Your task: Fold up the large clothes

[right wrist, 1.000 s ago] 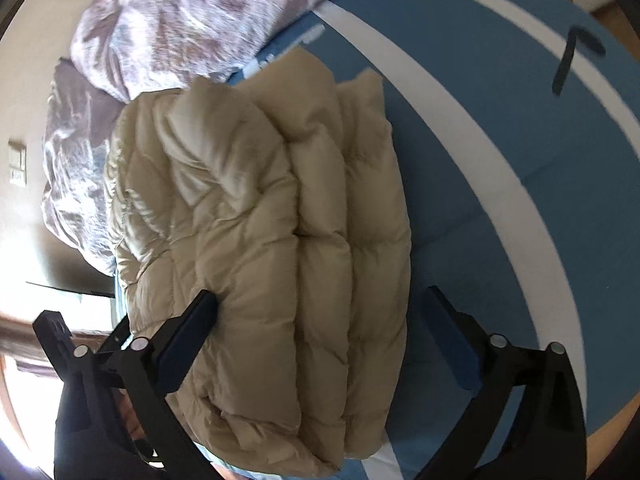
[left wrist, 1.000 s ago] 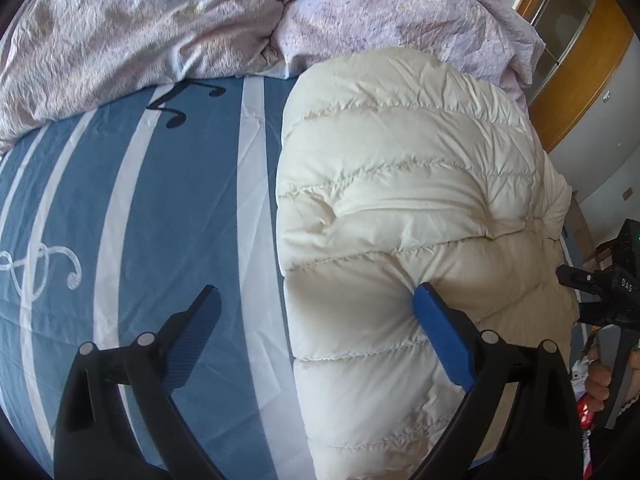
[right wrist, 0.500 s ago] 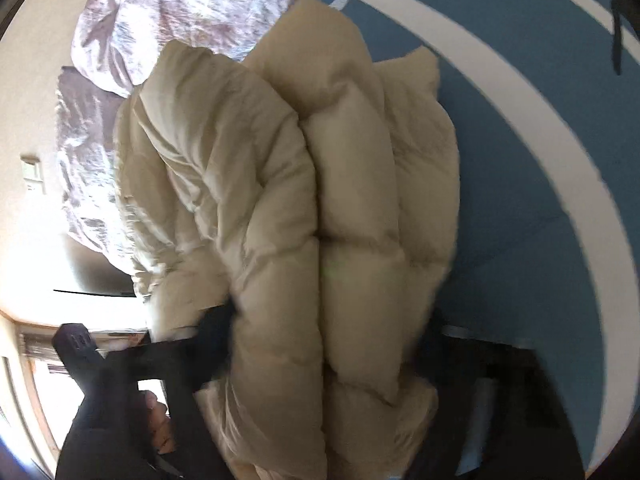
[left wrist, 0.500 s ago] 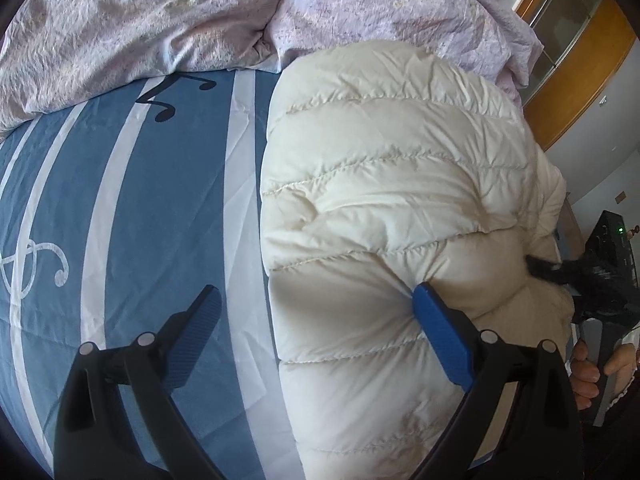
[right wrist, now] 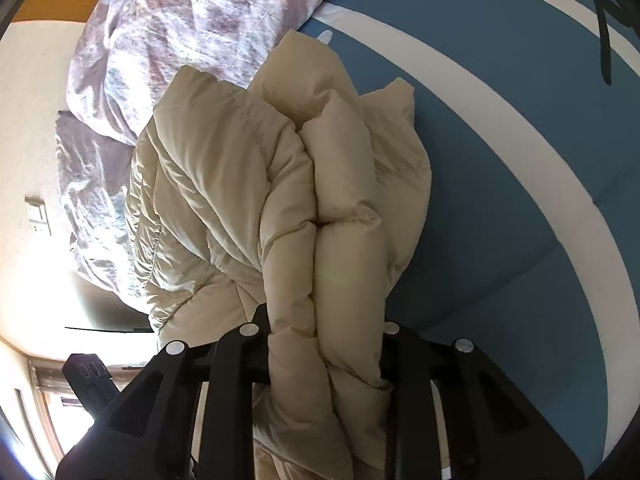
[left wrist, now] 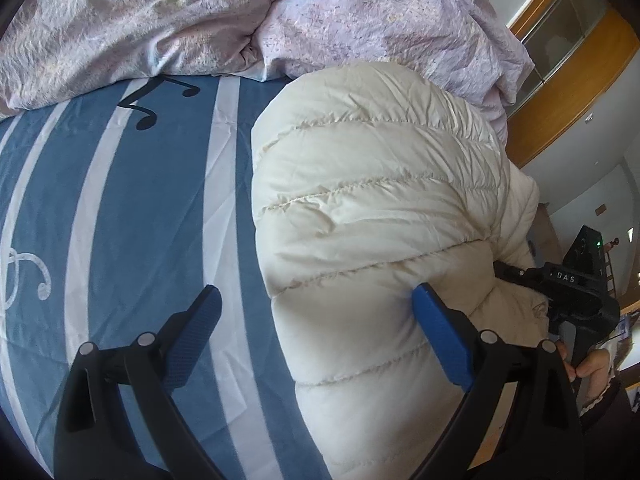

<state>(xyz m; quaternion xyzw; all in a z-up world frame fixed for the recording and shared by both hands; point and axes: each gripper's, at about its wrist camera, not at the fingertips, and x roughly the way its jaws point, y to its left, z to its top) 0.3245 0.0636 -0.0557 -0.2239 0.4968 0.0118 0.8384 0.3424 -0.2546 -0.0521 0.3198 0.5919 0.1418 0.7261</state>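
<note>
A cream quilted puffer jacket (left wrist: 380,200) lies folded on the blue-and-white striped bed sheet (left wrist: 160,200). My left gripper (left wrist: 316,292) is open and straddles the jacket's left edge. Its right blue finger (left wrist: 436,336) dents the padding, and its left finger (left wrist: 192,332) hovers over the sheet. In the right wrist view the jacket (right wrist: 240,200) is bunched into upright folds. My right gripper (right wrist: 326,320) is closing, with a thick fold squeezed between its jaws. The fabric hides its pads. That gripper (left wrist: 560,280) also shows at the jacket's right edge in the left wrist view.
A crumpled lilac duvet (left wrist: 320,20) is piled along the far side of the bed, right behind the jacket, and appears again in the right wrist view (right wrist: 180,40). Wooden furniture (left wrist: 580,80) stands beyond the bed. A person's hand (left wrist: 592,364) holds the right gripper's handle.
The right gripper's jaws went from wide open to clamped on the jacket's edge, bunching it into folds. The left gripper stayed open in nearly the same place.
</note>
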